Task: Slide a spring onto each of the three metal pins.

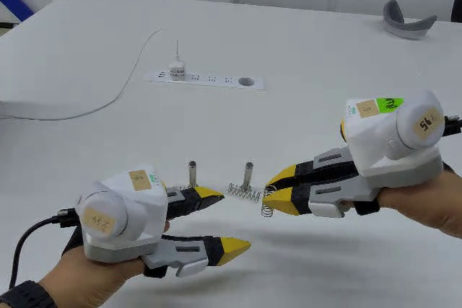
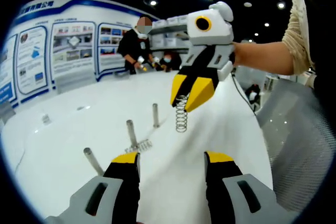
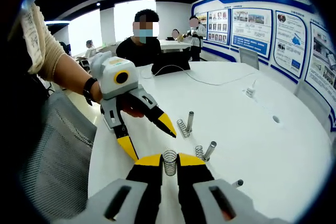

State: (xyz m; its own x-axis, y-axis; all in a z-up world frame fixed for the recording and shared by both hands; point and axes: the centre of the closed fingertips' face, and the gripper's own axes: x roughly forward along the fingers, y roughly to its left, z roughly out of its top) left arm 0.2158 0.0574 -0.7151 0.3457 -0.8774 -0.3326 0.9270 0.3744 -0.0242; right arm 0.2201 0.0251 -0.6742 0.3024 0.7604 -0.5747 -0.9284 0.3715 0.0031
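None of the three metal pins (image 2: 131,132), which are standing in a row toward the near edge of the tabletop (image 1: 216,34), is wearing a spring, so by my reading all three placements are waiting to be done. One loose spring (image 3: 199,151) is lying on the tabletop just beside the middle pin, and a second loose spring (image 3: 182,128) is lying beside the pin farthest from the right gripper (image 3: 169,160). That gripper is pinching a third spring (image 2: 181,114) by its top coils, jaws nearly closed around it, and the spring is hanging free near the pins. The left gripper (image 2: 171,157) is hovering with jaws spread wide, holding and touching nothing.
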